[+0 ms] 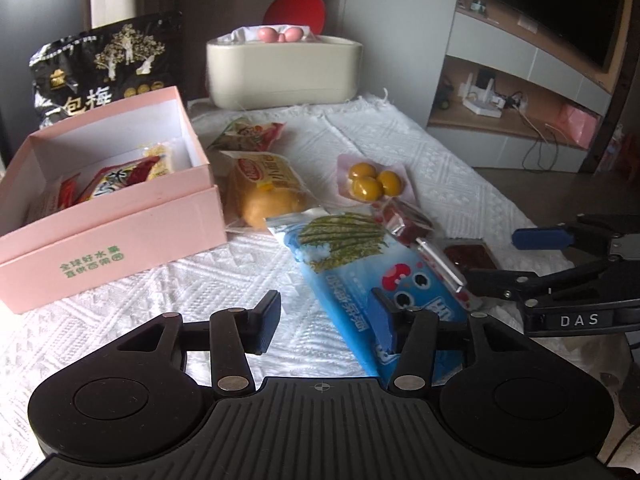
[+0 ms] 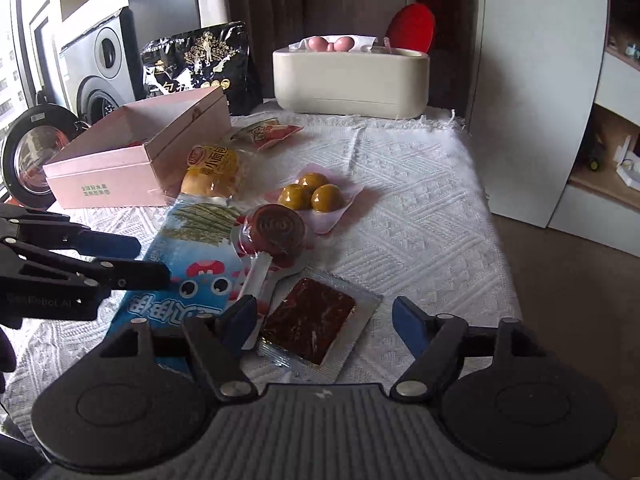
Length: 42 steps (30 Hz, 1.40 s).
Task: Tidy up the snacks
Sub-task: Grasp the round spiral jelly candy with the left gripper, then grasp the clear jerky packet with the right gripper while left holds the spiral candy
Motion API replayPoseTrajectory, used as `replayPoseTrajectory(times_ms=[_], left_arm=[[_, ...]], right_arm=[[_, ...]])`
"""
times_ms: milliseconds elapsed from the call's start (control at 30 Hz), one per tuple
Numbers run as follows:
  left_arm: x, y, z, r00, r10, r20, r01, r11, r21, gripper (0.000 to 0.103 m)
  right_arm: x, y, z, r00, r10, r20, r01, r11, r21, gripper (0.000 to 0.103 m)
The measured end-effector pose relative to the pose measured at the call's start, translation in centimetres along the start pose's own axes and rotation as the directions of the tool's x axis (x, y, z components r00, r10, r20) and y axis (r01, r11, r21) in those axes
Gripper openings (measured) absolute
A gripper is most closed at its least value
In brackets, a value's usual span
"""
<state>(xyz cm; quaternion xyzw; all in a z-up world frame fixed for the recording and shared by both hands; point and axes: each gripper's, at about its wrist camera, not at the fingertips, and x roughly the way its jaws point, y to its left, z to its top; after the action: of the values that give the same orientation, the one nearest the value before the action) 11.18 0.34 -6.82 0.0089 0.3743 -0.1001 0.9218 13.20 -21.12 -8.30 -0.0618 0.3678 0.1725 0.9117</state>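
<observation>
Showing in left view only: packets are seen inside the open pink box [image 1: 120, 216].
Right view only: the dark-red flat packet [image 2: 310, 326] is framed between the released right tool [image 2: 324, 322], untouched.
Left tool [image 1: 326, 322]: held released, over the blue snack bag [image 1: 360, 264] on the table [image 1: 440, 152].
Surroundings: bread packet [image 1: 264, 190], yellow balls [image 1: 370, 182], cream container [image 1: 284, 72], black bag [image 1: 104, 64].
</observation>
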Motion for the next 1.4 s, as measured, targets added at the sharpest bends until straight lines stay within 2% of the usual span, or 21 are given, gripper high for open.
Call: replayPoseTrajectory(times_ms=[100, 133, 200, 300, 400, 533, 600, 733, 867, 1067, 1167, 1267, 1400], left_arm=[[-0.9, 0.5, 0.8, 0.998, 0.06, 0.026, -0.06, 0.998, -0.005, 0.05], [-1.4, 0.5, 1.3, 0.998, 0.05, 0.042, -0.049, 0.999, -0.016, 0.05], [-2.1, 0.0, 2.3, 0.998, -0.015, 0.059, 0.017, 0.999, -0.03, 0.05], [-1.8, -1.5, 3.6, 0.993, -0.106, 0.041, 0.107, 0.994, -0.022, 0.05], [0.0, -3.9, 4.2, 0.994, -0.108, 0.017, 0.108, 0.994, 0.022, 0.05], [3.7, -6.1, 4.8, 0.995, -0.088, -0.034, 0.09, 0.995, 0.053, 0.05], [5.5, -7.1, 4.9, 0.995, -0.075, -0.063, 0.08, 0.993, 0.09, 0.051], [7.1, -9.0, 4.6, 0.999, -0.031, -0.037, 0.039, 0.973, 0.228, 0.052], [7.6, -8.7, 4.9, 0.998, -0.046, -0.048, 0.055, 0.975, 0.216, 0.055], [7.7, -7.7, 5.2, 0.992, -0.103, -0.067, 0.114, 0.976, 0.186, 0.054], [7.5, -7.5, 5.1, 0.992, -0.108, -0.063, 0.118, 0.975, 0.187, 0.051], [6.9, -7.0, 4.6, 0.99, -0.13, -0.062, 0.139, 0.974, 0.181, 0.051], [4.8, -5.6, 3.0, 0.991, -0.126, -0.051, 0.133, 0.973, 0.19, 0.051]], right_arm=[[0.0, -1.3, -0.6, 1.0, -0.016, 0.016, 0.016, 0.998, 0.053, 0.078], [0.0, -1.9, -0.8, 1.0, -0.015, 0.021, 0.013, 0.996, 0.085, 0.078], [-0.1, -2.9, -1.4, 0.999, -0.012, 0.041, 0.005, 0.988, 0.154, 0.078], [-0.4, -4.2, -2.7, 0.993, -0.007, 0.115, -0.022, 0.969, 0.247, 0.079], [-0.8, -5.1, -3.1, 0.989, -0.029, 0.143, -0.019, 0.945, 0.326, 0.079], [-1.1, -6.4, -3.8, 0.983, -0.009, 0.182, -0.065, 0.914, 0.4, 0.079], [-1.1, -6.8, -3.9, 0.981, 0.006, 0.193, -0.087, 0.905, 0.416, 0.08], [-1.0, -7.1, -4.0, 0.979, 0.017, 0.205, -0.105, 0.897, 0.43, 0.08], [-1.0, -7.2, -4.1, 0.977, 0.025, 0.213, -0.119, 0.89, 0.44, 0.08], [-0.9, -7.2, -4.1, 0.977, 0.029, 0.213, -0.122, 0.891, 0.438, 0.082], [-0.9, -7.0, -4.0, 0.977, 0.03, 0.209, -0.119, 0.895, 0.43, 0.083], [-0.9, -7.0, -4.0, 0.978, 0.028, 0.208, -0.117, 0.896, 0.428, 0.083], [-0.8, -6.9, -3.9, 0.979, 0.026, 0.204, -0.111, 0.9, 0.421, 0.084]])
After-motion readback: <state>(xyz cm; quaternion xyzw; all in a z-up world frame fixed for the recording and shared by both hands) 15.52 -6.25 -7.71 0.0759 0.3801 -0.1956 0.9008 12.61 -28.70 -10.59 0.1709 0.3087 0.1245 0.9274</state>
